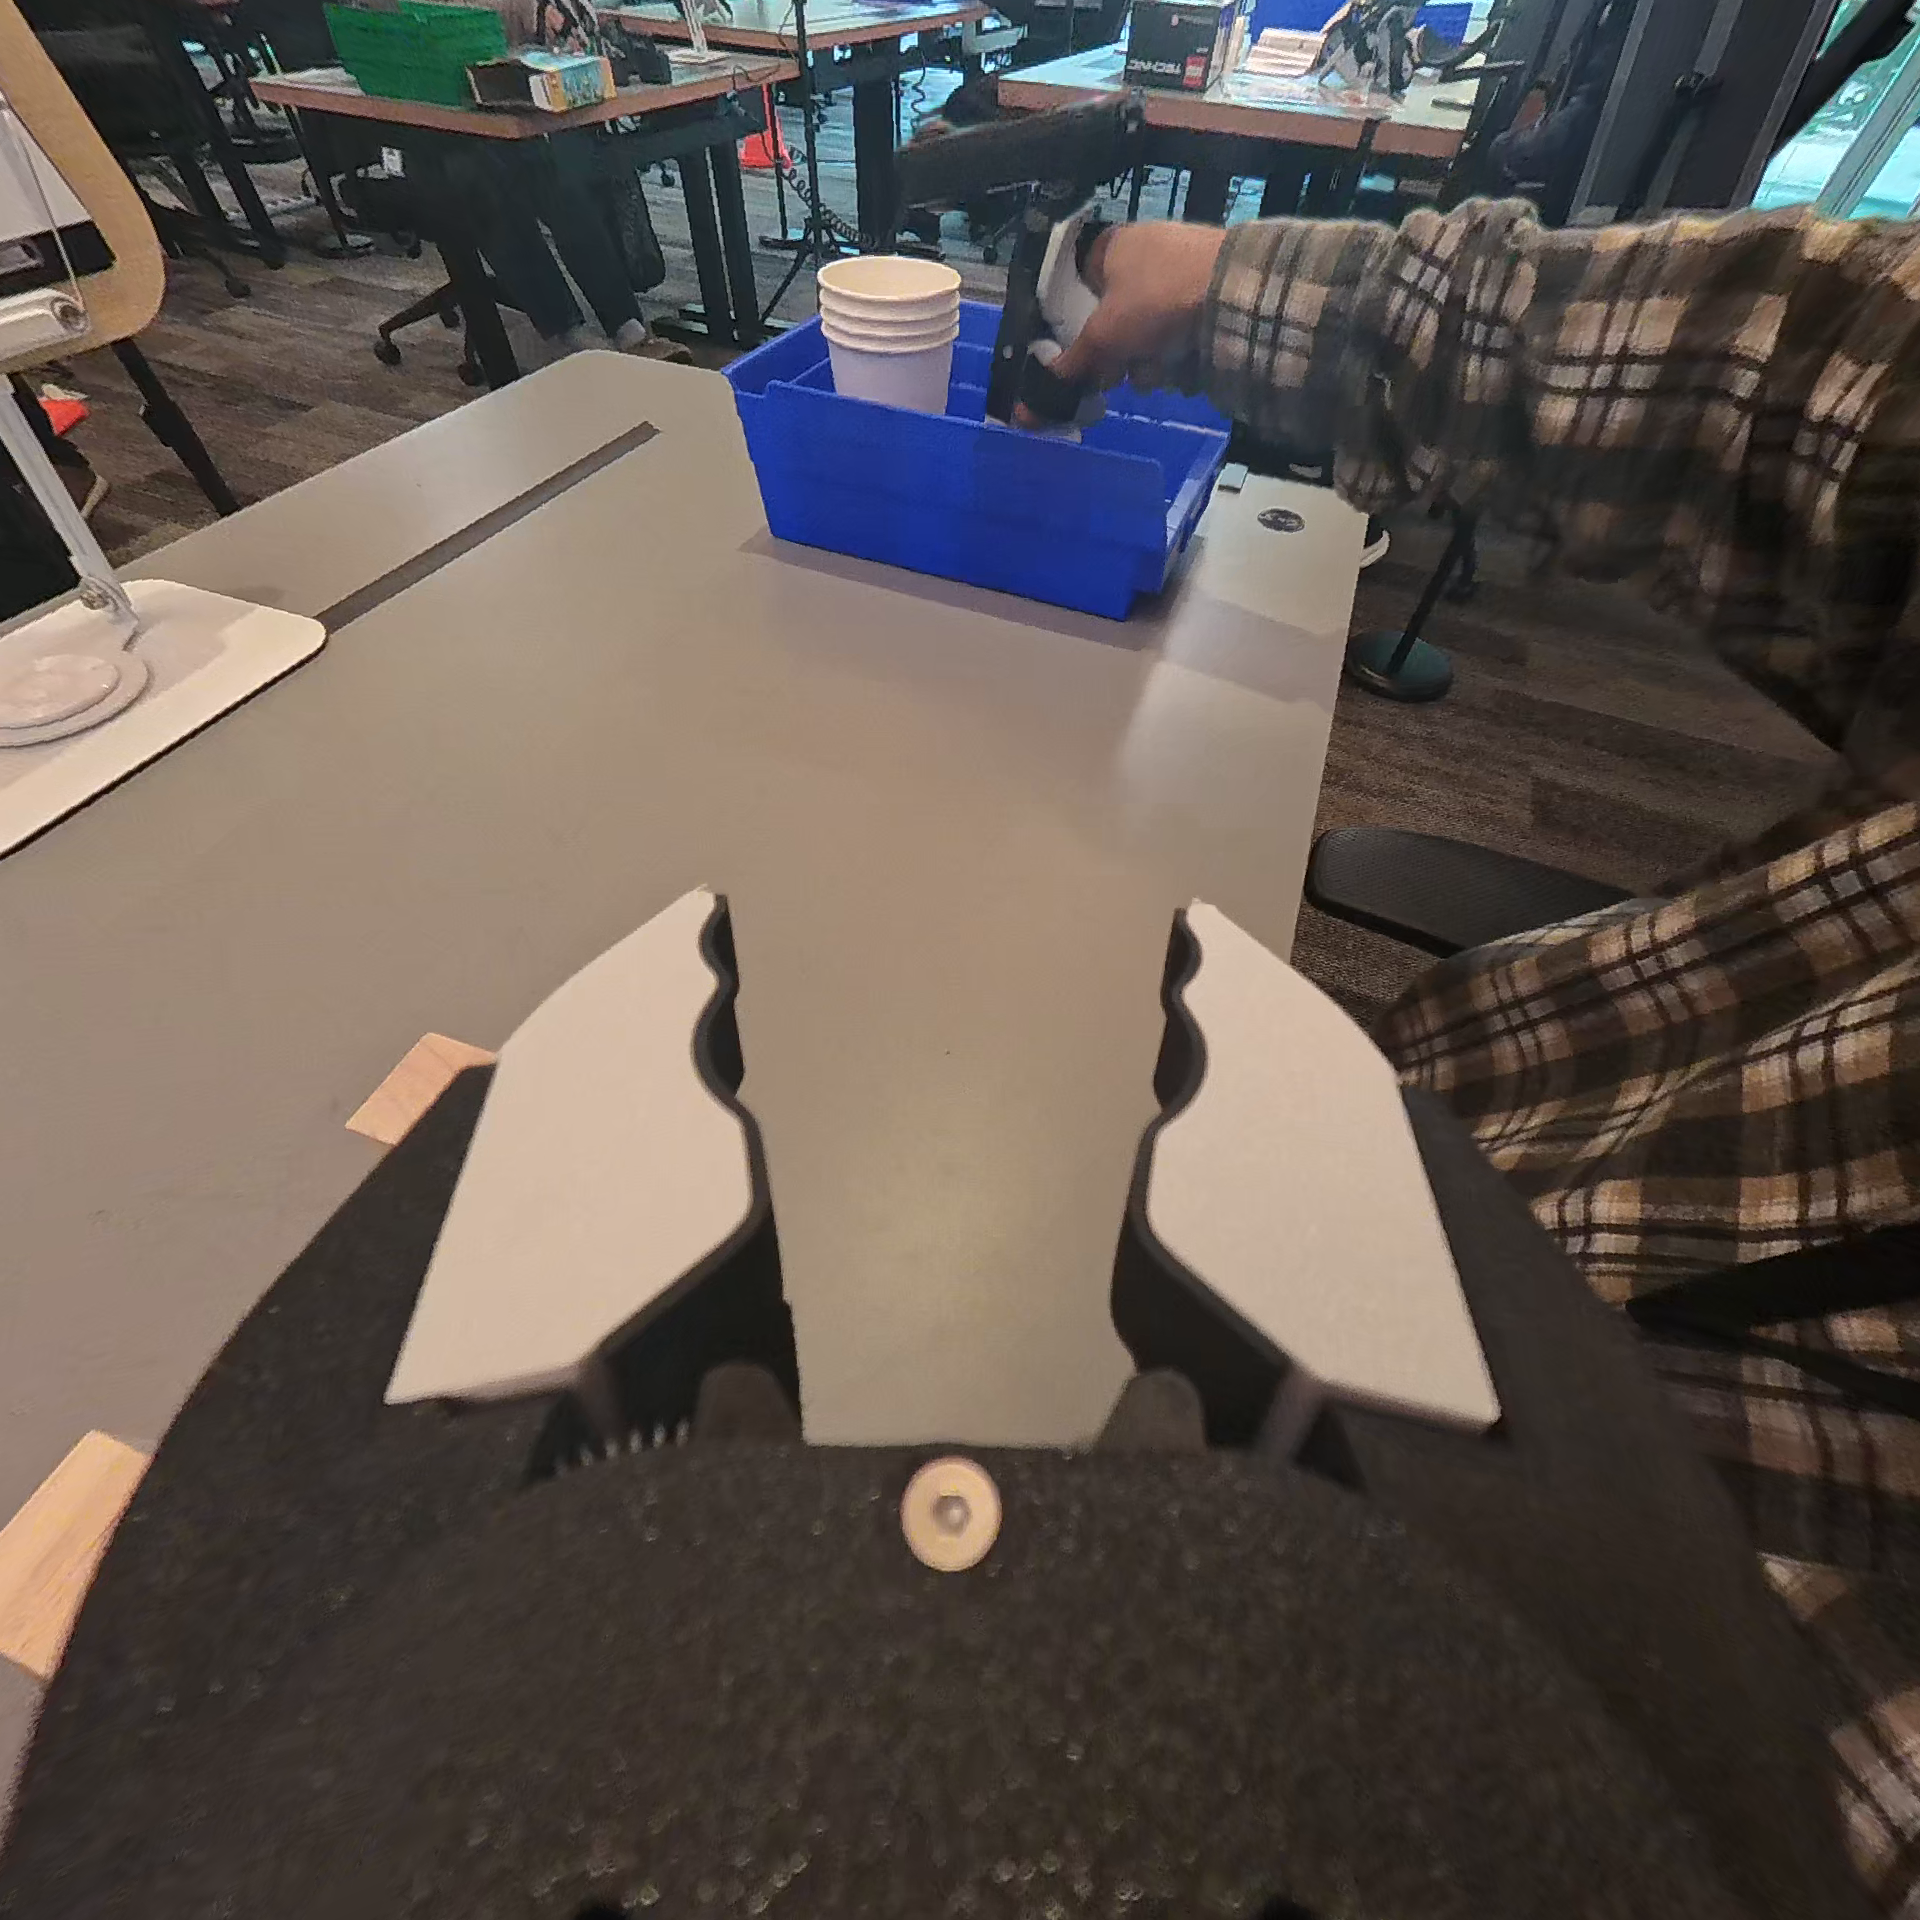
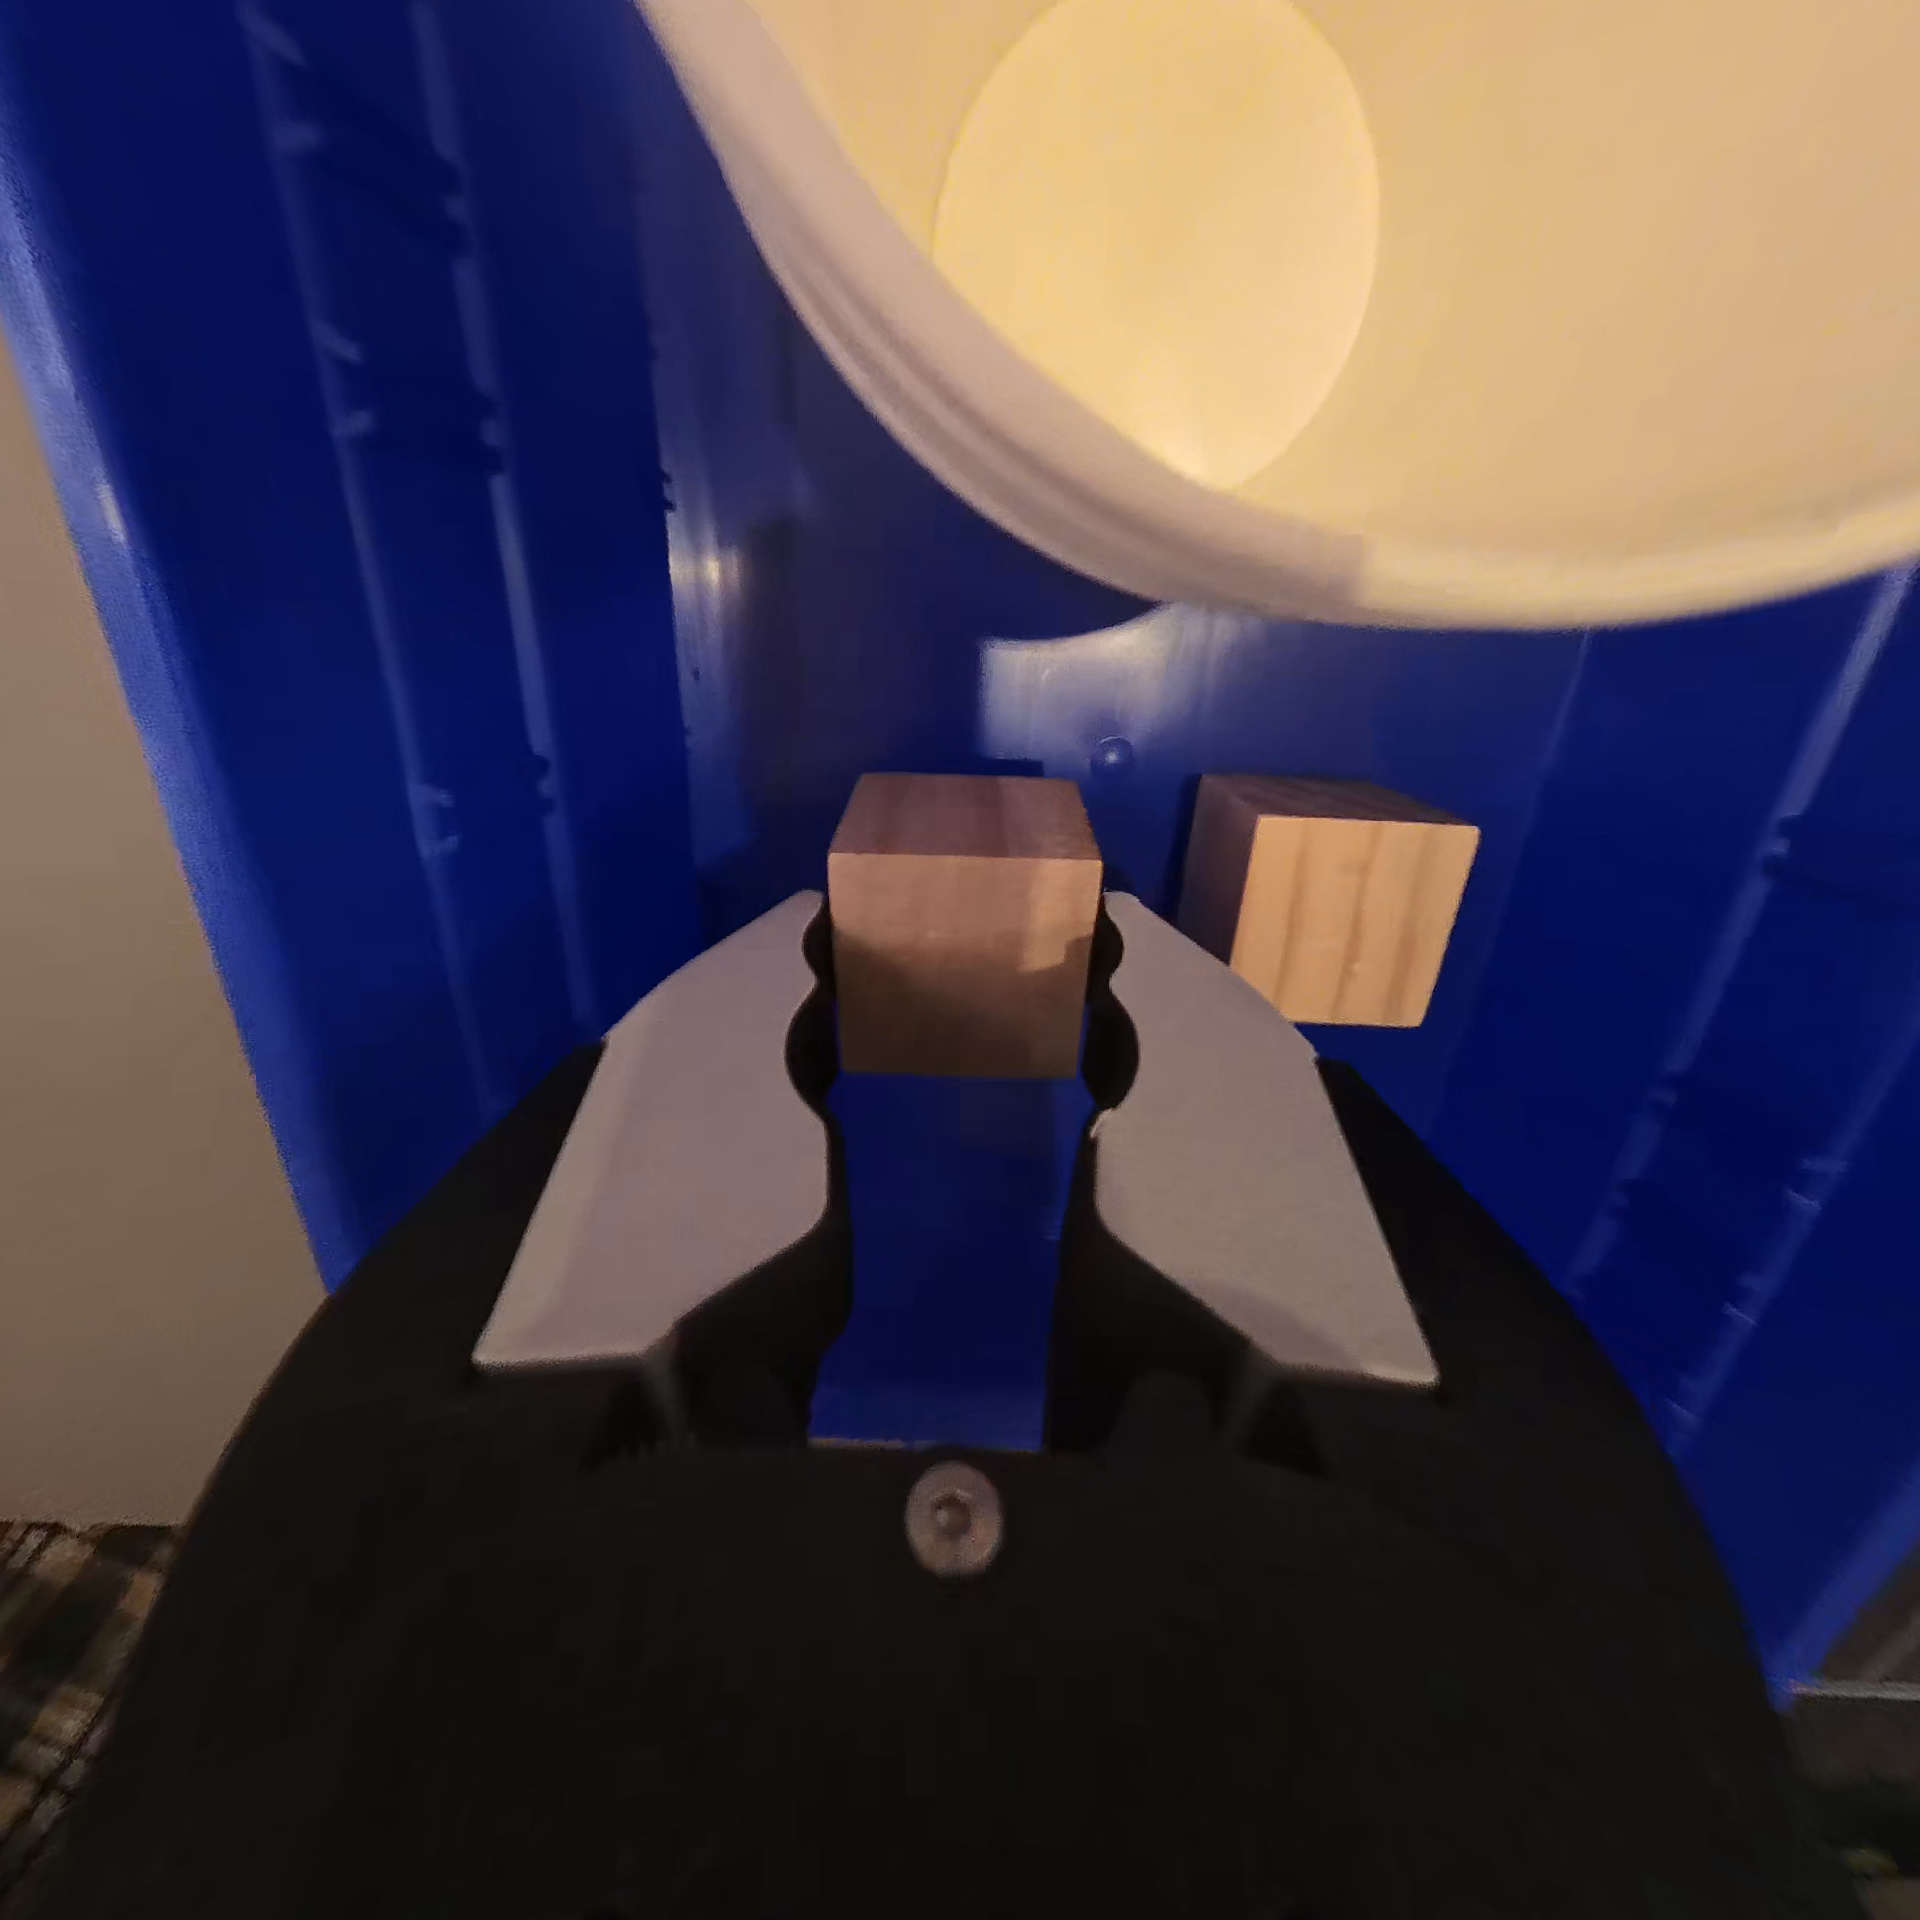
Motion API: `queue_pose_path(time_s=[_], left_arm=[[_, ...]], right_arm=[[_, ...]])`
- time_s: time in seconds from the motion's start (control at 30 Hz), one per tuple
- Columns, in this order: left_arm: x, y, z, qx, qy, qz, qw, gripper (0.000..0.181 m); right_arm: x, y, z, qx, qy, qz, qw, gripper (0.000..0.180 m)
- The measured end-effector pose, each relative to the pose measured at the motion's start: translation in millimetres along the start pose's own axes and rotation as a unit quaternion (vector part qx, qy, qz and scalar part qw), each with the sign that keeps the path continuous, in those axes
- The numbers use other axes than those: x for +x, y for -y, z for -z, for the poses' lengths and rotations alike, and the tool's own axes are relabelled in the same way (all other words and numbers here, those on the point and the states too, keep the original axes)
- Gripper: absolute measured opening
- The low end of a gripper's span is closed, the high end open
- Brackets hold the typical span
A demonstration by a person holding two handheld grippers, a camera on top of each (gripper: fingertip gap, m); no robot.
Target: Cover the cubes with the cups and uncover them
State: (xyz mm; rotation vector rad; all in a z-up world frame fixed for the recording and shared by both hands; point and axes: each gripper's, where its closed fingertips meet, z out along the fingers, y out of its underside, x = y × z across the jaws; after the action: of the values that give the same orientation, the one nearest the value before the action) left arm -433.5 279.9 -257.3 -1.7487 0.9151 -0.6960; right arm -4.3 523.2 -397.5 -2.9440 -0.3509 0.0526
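Observation:
My right gripper (image 2: 961,920) reaches down into the blue bin (image 2: 416,623). Its fingertips press on both sides of a wooden cube (image 2: 961,997). A second, paler wooden cube (image 2: 1340,925) lies just right of it on the bin floor. A stack of white paper cups (image 2: 1247,260) stands close behind, its open mouth facing the camera. In the left wrist view the cup stack (image 1: 888,332) stands in the bin (image 1: 966,520), with the right gripper (image 1: 1039,395) beside it. My left gripper (image 1: 951,914) is open and empty above the grey table (image 1: 727,748).
Two wooden cubes (image 1: 416,1086) (image 1: 62,1538) lie on the table at the left, partly hidden by my left gripper's body. A white stand base (image 1: 156,665) sits at the left edge. A plaid sleeve (image 1: 1558,343) crosses the right side. The table's right edge runs near the bin.

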Motion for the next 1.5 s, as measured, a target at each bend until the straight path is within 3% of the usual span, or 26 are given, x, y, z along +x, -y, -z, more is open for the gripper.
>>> queue_pose_path(time_s=[0.6, 0.8, 0.9, 1.0, 1.1, 1.33, 1.43, 1.47, 1.5], left_arm=[[0.9, -1.9, -1.7, -0.004, -0.002, -0.004, 1.000, 0.078], [-26.5, -7.8, -3.5, -0.029, 0.028, -0.005, 0.999, 0.079], [-61.7, -12.6, -7.4, -0.090, 0.058, -0.032, 0.994, 0.080], [-100.8, -25.7, -21.3, -0.187, 0.073, -0.062, 0.978, 0.083], [-120.3, -45.1, -46.7, -0.283, 0.027, -0.101, 0.953, 0.082], [-153.2, -130.7, -69.3, -0.531, -0.066, -0.163, 0.829, 0.089], [-164.0, -152.2, -67.7, -0.579, -0.067, -0.161, 0.796, 0.080], [-169.0, -152.6, -69.8, -0.577, -0.057, -0.170, 0.797, 0.069], [-169.7, -149.9, -71.6, -0.570, -0.058, -0.170, 0.802, 0.046]], right_arm=[[0.4, -6.3, -22.0, 0.023, -0.033, 0.013, 0.999, 0.046], [2.1, -2.4, -0.4, 0.054, -0.036, 0.024, 0.998, 0.080], [-1.1, -5.1, 32.1, 0.086, -0.029, 0.037, 0.995, 0.084], [-9.7, -11.3, 76.1, 0.146, -0.013, 0.057, 0.988, 0.086], [-26.0, -29.6, 117.6, 0.204, 0.016, 0.088, 0.975, 0.082], [-55.5, -93.4, 155.2, 0.264, 0.074, 0.143, 0.951, 0.078], [-66.3, -113.3, 153.9, 0.271, 0.099, 0.149, 0.946, 0.078], [-71.1, -117.7, 152.4, 0.273, 0.108, 0.151, 0.944, 0.077], [-76.4, -120.9, 150.7, 0.276, 0.116, 0.154, 0.941, 0.076]])
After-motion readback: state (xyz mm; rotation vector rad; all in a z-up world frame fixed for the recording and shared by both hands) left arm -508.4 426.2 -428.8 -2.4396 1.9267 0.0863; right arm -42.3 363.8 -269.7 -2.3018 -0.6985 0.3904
